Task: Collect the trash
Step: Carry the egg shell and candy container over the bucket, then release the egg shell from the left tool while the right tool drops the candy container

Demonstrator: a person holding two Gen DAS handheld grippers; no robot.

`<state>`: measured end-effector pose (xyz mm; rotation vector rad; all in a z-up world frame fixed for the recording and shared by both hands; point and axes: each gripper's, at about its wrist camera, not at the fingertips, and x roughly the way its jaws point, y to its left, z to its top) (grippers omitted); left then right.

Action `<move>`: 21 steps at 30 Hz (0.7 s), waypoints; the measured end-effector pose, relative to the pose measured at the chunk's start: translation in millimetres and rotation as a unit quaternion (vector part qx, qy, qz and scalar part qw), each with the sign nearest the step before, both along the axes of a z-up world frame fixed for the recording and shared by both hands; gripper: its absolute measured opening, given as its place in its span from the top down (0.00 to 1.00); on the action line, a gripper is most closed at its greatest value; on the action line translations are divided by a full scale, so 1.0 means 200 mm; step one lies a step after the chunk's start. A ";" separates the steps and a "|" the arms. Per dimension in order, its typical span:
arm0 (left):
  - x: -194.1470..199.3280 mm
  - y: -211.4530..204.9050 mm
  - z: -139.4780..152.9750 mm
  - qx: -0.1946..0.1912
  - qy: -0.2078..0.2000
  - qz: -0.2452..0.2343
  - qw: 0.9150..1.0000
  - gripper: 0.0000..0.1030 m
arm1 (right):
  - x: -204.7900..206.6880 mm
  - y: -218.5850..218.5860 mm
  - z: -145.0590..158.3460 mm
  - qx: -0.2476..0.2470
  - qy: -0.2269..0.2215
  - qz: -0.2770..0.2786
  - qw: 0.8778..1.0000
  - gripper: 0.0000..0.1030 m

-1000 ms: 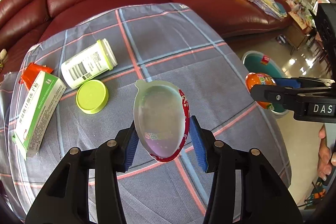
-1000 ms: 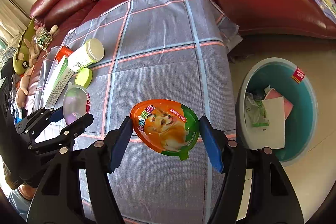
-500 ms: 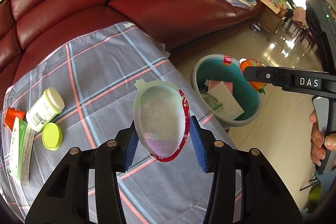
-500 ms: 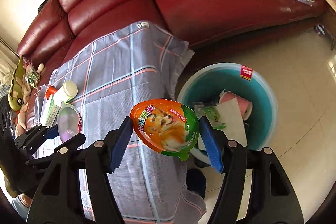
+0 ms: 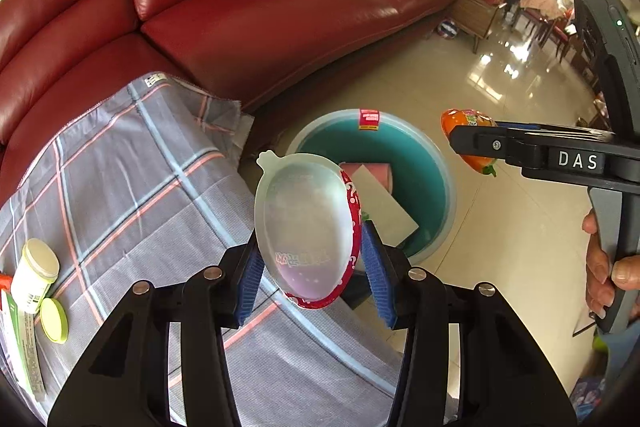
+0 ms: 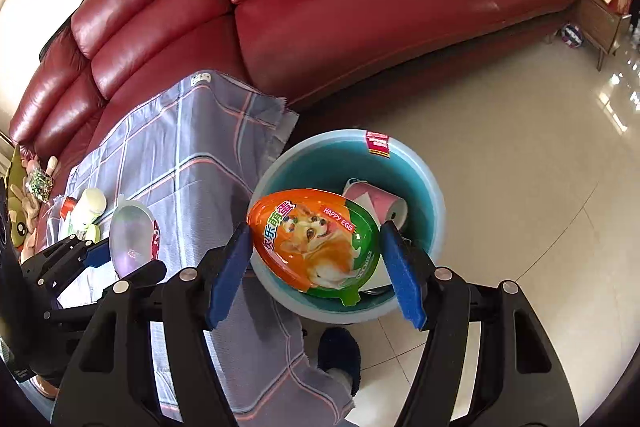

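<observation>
My left gripper [image 5: 310, 263] is shut on a clear egg-shaped plastic shell with a red rim [image 5: 306, 227] and holds it above the table's right edge, near the teal bin [image 5: 436, 167]. My right gripper [image 6: 316, 259] is shut on an orange and green egg-shaped lid with a dog picture [image 6: 316, 241] and holds it over the near side of the bin [image 6: 428, 175]. The right gripper also shows in the left wrist view [image 5: 472, 143], beyond the bin's right rim. The left gripper with its shell shows in the right wrist view [image 6: 128, 243].
The bin holds paper and a pink cup [image 6: 376, 201]. On the plaid tablecloth [image 5: 132, 179] lie a white bottle [image 5: 34, 277], a green cap [image 5: 54, 319] and a medicine box [image 5: 18, 343]. A red sofa [image 5: 260, 23] stands behind. A foot [image 6: 338, 353] is below the bin.
Both grippers have swung right from over the table toward the bin, each still holding its piece. The orange lid is now above the bin.
</observation>
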<state>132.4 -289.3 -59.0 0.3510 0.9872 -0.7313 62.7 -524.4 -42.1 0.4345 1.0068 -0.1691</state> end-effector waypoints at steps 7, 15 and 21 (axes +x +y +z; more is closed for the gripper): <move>0.03 -0.12 -0.06 0.008 0.011 -0.013 1.000 0.54 | 0.00 -0.12 -0.06 0.008 0.009 -0.017 1.000 0.39; 0.07 -0.31 -0.15 0.015 0.031 -0.039 0.999 0.53 | 0.01 -0.19 -0.11 0.017 0.017 -0.027 0.999 0.39; 0.10 -0.39 -0.24 0.036 0.041 -0.027 0.998 0.20 | 0.04 -0.22 -0.14 0.017 0.025 -0.032 0.999 0.39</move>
